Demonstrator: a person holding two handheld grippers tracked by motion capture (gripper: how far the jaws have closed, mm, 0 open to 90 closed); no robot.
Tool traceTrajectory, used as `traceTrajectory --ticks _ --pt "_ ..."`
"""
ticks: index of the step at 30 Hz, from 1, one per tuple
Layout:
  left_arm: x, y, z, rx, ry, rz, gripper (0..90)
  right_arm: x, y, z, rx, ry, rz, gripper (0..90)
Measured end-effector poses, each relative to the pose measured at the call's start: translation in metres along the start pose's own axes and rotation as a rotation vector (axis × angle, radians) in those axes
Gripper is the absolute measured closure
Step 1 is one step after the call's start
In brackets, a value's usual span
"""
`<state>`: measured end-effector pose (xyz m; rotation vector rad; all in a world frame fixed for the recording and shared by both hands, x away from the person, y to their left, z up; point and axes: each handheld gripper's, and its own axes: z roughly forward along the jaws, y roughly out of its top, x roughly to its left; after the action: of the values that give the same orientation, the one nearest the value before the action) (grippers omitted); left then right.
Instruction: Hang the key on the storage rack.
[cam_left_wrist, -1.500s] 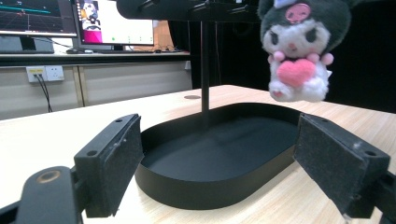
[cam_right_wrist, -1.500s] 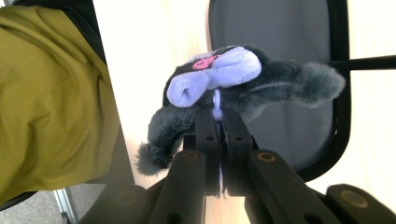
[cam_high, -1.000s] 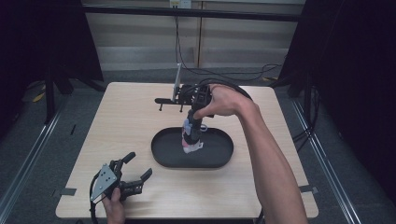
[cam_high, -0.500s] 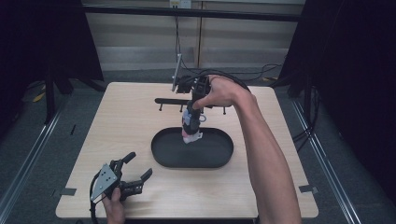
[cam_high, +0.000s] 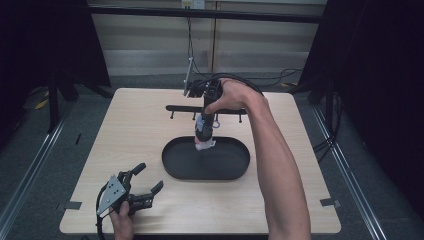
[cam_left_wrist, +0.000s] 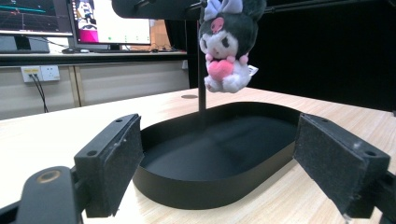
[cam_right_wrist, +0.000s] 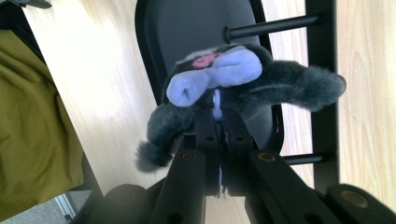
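Observation:
A small plush toy (cam_left_wrist: 227, 44) with a dark hood, lilac bow and pink heart hangs in the air over the black oval tray (cam_high: 175, 165). My right gripper (cam_right_wrist: 219, 122) points straight down and is shut on the toy's loop at the top of its head (cam_right_wrist: 219, 70). In the high view the plush toy (cam_high: 203, 143) dangles just above the tray's far rim, below my right gripper (cam_high: 204, 129). Behind it stands a black hanging rack (cam_high: 180, 108) with pegs (cam_right_wrist: 271, 26). My left gripper (cam_high: 145, 186) rests open near the table's front left, jaws facing the tray (cam_left_wrist: 210, 191).
The wooden table (cam_high: 120, 135) carries the tray at its middle and the rack farther back. Cables (cam_high: 270, 80) trail off the far edge. Monitors (cam_left_wrist: 51, 18) and a wall socket stand in the background of the left gripper view. Olive cloth (cam_right_wrist: 32, 140) lies beside the table.
My right gripper has lifted the plush toy upward and slightly toward the rack. The left gripper has stayed in place.

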<state>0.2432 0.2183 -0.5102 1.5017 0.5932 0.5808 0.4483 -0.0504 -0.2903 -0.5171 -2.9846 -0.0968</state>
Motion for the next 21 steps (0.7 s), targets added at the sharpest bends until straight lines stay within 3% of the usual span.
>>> traceTrajectory --ticks 5,7,10,12,13,16,17,21 --pt "0.0004 0.0000 -0.0002 -0.001 0.002 0.008 15.4 -0.0034 0.0004 0.0009 0.003 -0.005 0.000 87.4" --pt "-0.0006 -0.0002 0.0003 -0.001 -0.003 -0.012 15.4 -0.0045 0.0006 0.0018 0.003 -0.007 0.005 87.4" --pt "-0.0004 -0.0001 0.0002 -0.006 0.001 -0.002 15.4 -0.0060 0.0006 0.0015 -0.017 -0.008 -0.005 87.4" --pt "-0.0009 -0.0003 0.0005 -0.004 -0.002 -0.019 15.4 -0.0070 0.0005 0.0022 -0.021 -0.018 -0.013 87.4" --pt "0.0000 -0.0001 0.0001 -0.002 0.001 -0.003 15.4 -0.0075 0.0005 0.0026 -0.014 -0.016 -0.013 87.4" --pt "-0.0009 -0.0003 0.0004 -0.003 -0.001 -0.017 15.4 -0.0091 -0.0007 0.0038 -0.010 -0.018 -0.014 87.4" --pt "0.0000 -0.0001 0.0001 -0.003 0.002 -0.001 15.4 -0.0098 -0.0015 0.0039 -0.012 -0.016 -0.014 87.4" --pt "-0.0001 -0.0002 0.0001 -0.004 0.001 -0.001 15.4 -0.0106 -0.0035 0.0037 -0.012 -0.036 -0.015 87.4"
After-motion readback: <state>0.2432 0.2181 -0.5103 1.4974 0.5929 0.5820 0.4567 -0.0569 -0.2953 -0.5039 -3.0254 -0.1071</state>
